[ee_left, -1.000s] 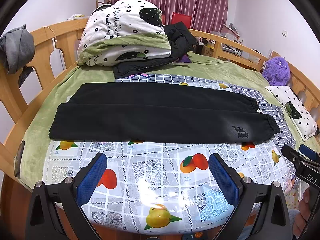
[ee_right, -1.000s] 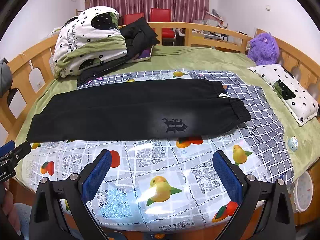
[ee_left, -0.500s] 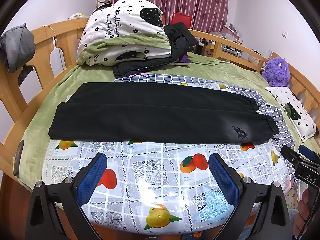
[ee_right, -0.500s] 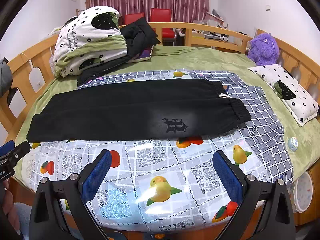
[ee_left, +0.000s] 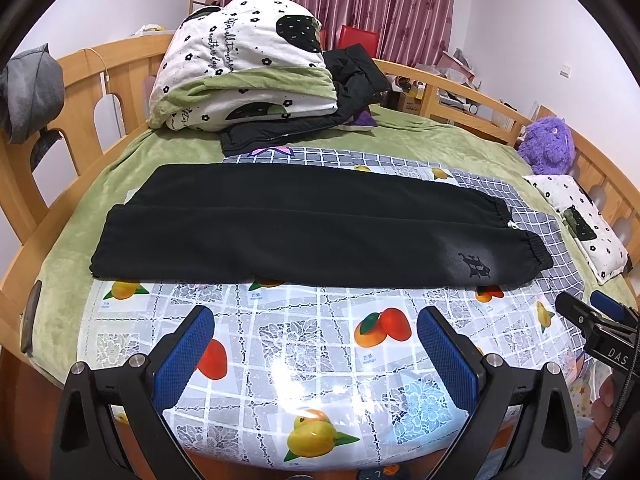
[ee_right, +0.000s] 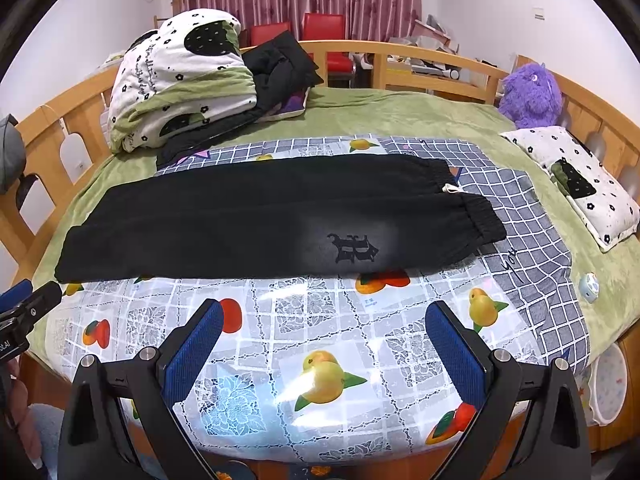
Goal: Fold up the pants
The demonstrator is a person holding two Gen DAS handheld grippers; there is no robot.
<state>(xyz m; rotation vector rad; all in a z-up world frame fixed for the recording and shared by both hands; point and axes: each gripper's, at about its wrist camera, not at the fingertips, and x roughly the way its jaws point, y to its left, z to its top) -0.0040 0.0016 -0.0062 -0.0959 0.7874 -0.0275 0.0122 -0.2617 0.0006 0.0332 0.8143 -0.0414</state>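
Pants point(ee_left: 312, 232), black, one pair, laid flat lengthwise across the fruit-print plastic cloth point(ee_left: 304, 344) on the bed, legs side by side, elastic cuffs toward the right edge, printed emblem point(ee_right: 354, 248) on the near leg close to its cuff. No visible change over the last second: garment in the same place and shape, both tools holding the same hover short of the near edge of the cloth; judged as a pause before the first fold, task not yet begun. Left gripper point(ee_left: 316, 352): blue pads spread wide, nothing between them, poised off the near edge toward the waist end. Right gripper point(ee_right: 326, 346): likewise spread wide and empty, facing the emblem and cuff end. Count: two grippers; one grey checked sheet point(ee_right: 516, 208) under the cuffs; one folded floral quilt point(ee_left: 244, 64) and one black jacket point(ee_left: 352, 76) at the far left corner; one purple plush toy point(ee_right: 530, 94) and one small floral pillow point(ee_right: 580, 184) along the right edge.
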